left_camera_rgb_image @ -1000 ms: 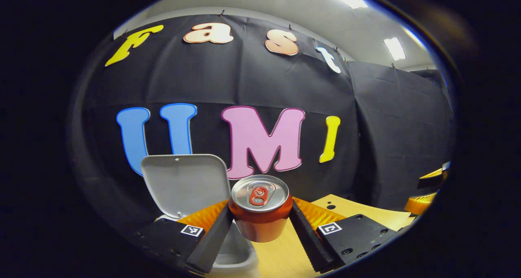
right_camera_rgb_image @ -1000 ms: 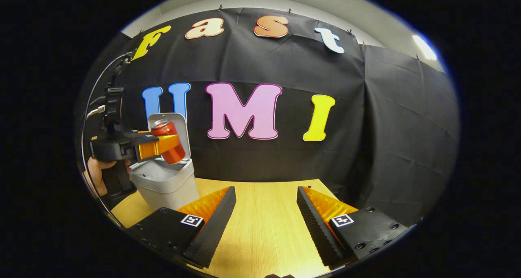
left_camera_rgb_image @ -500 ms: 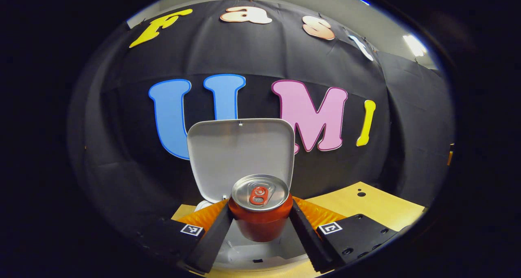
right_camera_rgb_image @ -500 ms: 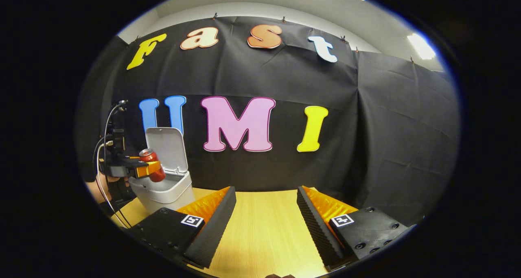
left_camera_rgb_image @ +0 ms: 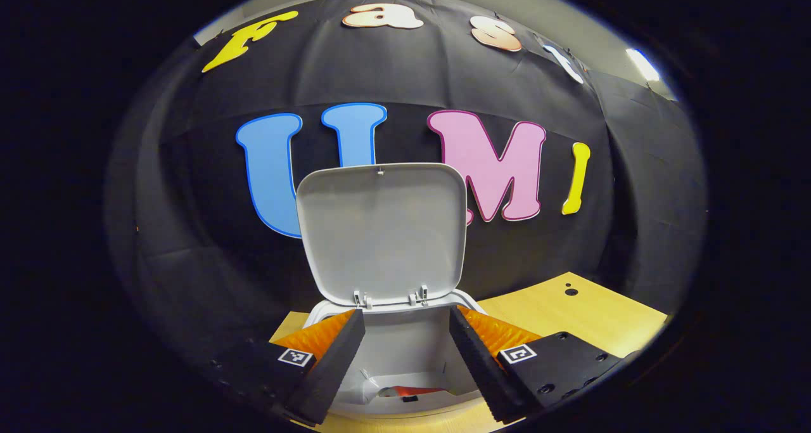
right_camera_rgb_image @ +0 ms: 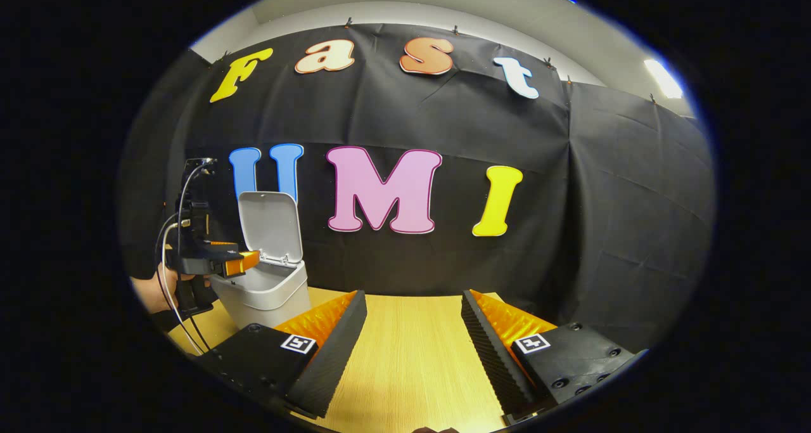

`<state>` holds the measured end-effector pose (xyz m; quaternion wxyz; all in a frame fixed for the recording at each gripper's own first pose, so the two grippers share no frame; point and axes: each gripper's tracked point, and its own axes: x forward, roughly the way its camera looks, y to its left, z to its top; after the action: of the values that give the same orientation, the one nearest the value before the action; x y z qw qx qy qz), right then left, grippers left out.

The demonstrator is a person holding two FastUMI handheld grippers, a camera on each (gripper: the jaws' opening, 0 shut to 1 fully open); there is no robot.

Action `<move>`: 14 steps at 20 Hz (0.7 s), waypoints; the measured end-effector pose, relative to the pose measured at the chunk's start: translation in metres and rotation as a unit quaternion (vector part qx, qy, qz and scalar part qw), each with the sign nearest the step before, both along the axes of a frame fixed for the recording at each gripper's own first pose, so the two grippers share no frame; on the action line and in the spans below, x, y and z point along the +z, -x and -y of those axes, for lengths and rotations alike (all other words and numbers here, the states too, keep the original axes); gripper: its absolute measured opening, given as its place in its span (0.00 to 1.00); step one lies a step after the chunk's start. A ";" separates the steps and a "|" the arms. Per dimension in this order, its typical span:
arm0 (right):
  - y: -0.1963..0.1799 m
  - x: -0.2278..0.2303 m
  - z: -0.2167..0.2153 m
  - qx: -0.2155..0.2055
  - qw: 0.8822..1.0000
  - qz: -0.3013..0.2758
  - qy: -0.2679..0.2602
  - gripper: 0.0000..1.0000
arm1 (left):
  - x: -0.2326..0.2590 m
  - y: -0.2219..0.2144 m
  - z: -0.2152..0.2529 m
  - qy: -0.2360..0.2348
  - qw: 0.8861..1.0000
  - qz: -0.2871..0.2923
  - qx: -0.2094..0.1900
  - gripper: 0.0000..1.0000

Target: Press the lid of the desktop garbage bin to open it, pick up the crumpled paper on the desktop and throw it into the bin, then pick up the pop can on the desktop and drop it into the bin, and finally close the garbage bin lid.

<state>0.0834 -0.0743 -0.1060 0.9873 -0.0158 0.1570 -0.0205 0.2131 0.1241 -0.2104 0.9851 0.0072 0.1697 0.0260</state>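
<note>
The pop can (left_camera_rgb_image: 405,391) lies inside the bin (left_camera_rgb_image: 405,350), so only the raised lid (left_camera_rgb_image: 382,230) remains. My left gripper (left_camera_rgb_image: 405,347) hangs released above the opening; my right gripper (right_camera_rgb_image: 412,338) waits parted over the desktop (right_camera_rgb_image: 412,357).

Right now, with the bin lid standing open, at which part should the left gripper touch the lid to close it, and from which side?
Press the lid near its free top edge, farthest from the two hinges at its base. Come from behind and above, over the edge, and push it forward and down onto the bin. The left gripper hangs open in front of the bin's mouth, so it probably must rise first.
</note>
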 end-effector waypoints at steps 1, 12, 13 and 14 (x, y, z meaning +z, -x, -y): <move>-0.005 0.000 -0.005 0.006 1.000 0.001 -0.003 0.97 | 0.011 -0.001 -0.007 -0.008 1.000 0.009 0.008 0.91; -0.079 0.018 -0.037 0.085 0.996 0.019 -0.021 0.97 | 0.139 -0.074 -0.051 -0.047 0.991 0.122 0.040 0.91; -0.083 0.018 -0.039 0.087 0.996 0.020 -0.023 0.97 | 0.145 -0.082 -0.050 -0.052 0.989 0.130 0.035 0.90; -0.086 0.020 -0.040 0.086 0.996 0.020 -0.026 0.97 | 0.149 -0.092 -0.050 -0.058 0.988 0.138 0.029 0.90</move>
<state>0.1695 -0.0343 -0.0858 0.9884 -0.0033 0.1355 0.0683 0.3050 0.1738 -0.0613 0.9958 0.0554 0.0308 0.0655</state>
